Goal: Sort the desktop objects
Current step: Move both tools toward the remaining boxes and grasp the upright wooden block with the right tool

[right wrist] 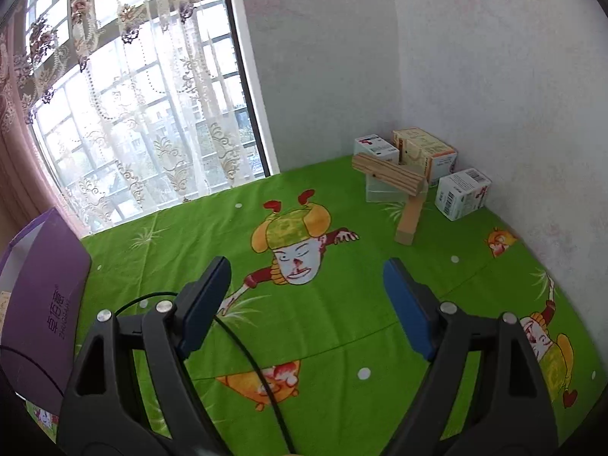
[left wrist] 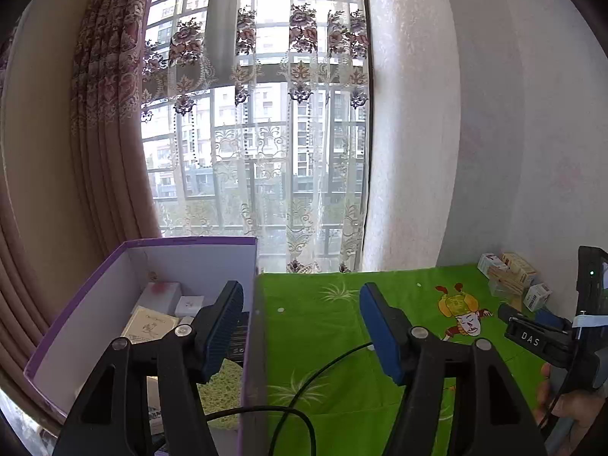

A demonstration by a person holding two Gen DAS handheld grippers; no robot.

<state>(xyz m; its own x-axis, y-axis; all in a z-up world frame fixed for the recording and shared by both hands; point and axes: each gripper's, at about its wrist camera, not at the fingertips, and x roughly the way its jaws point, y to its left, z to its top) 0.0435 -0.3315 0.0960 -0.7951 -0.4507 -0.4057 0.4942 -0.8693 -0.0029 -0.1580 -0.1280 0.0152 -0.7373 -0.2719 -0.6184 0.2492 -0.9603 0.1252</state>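
Both hand-held grippers empty, fingers apart; sorting box at left, loose items at far right corner.

The left hand-held gripper (left wrist: 302,326) stood spread with nothing between its blue pads, straddling the right wall of the purple box (left wrist: 114,269). That box sat at the left edge of the worktop (left wrist: 342,342) and held several small cartons and cards. The right hand-held gripper (right wrist: 306,304) was likewise spread and empty, above the green cartoon-print cloth (right wrist: 342,342). In the far right corner lay two wooden blocks (right wrist: 391,176), one resting across a clear container, beside three small cartons (right wrist: 461,193) near the wall. A black cable (right wrist: 262,380) trailed across the near cloth.
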